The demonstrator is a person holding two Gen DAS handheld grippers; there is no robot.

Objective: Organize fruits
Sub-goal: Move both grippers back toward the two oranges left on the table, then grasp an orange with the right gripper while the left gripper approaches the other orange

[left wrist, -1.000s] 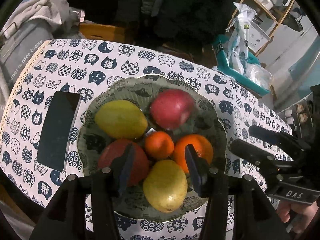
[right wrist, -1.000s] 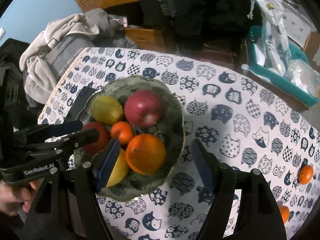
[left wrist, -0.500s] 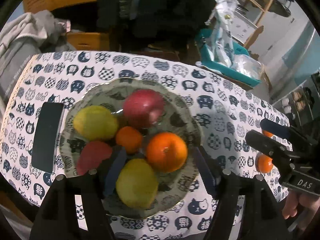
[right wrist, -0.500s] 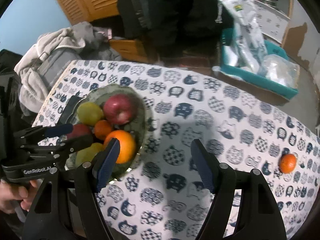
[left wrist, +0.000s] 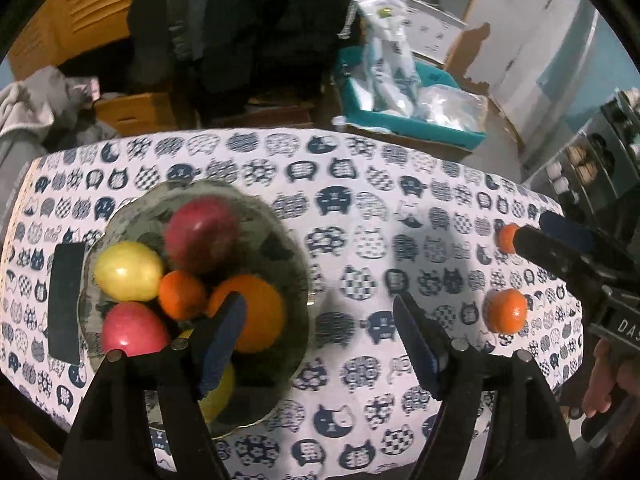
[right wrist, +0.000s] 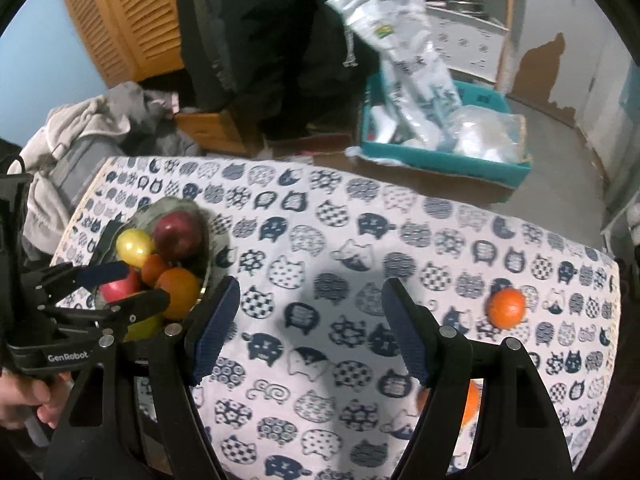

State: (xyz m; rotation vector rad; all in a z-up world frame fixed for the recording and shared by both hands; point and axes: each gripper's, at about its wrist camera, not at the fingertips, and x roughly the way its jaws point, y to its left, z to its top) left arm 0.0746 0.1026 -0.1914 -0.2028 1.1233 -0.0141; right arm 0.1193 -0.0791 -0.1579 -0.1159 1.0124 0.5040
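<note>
Cat-print cloth covered the worktop [left wrist: 360, 208]. Left view: fruit bowl [left wrist: 288, 248] lower left, mandarin [left wrist: 505, 311] right; left claw [left wrist: 316, 334] had just been opening, empty. Right view: teal crate [right wrist: 440, 160] on the floor behind; right claw [right wrist: 310, 322] apart, empty.

"DAS" printed on right claw [left wrist: 560, 236] body, cut off at frame edge. "GenRobot" on left claw [right wrist: 132, 286] body. Nothing else legible.
</note>
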